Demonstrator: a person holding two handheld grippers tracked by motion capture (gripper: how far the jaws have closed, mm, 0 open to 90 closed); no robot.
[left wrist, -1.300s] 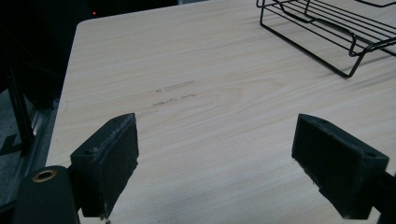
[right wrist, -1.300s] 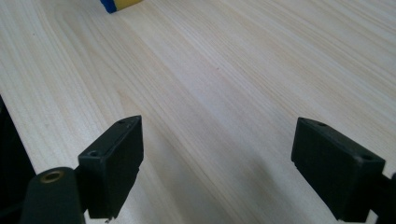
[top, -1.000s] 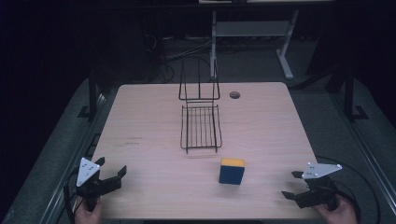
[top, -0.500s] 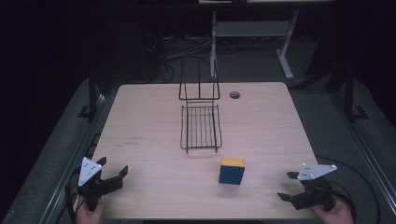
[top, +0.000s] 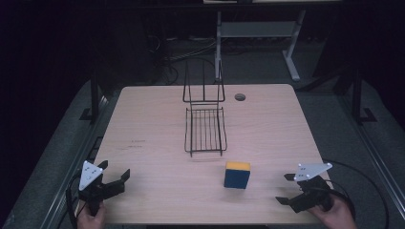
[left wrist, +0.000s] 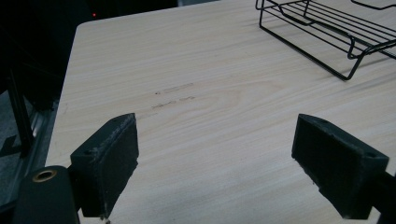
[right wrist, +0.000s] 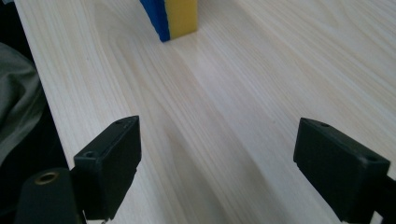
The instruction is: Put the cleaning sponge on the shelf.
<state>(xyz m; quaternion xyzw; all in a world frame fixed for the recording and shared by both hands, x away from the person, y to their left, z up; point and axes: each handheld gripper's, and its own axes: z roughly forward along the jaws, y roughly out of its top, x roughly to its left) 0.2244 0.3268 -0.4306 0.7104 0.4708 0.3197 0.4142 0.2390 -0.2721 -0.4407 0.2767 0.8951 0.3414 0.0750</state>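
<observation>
The blue-and-yellow block point(top: 237, 174) stood forward and left of the right tool point(top: 288, 189), the nearer one; both it and the left tool point(top: 116, 175) had jaws apart, empty.

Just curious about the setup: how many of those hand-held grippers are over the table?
2: the left gripper at the near left corner, the right gripper at the near right corner, both with jaws open.

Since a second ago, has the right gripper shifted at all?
Yes. The right gripper has slid slightly back toward the table's near edge and a little left, measured against the blue and yellow block, which stayed put.
</observation>
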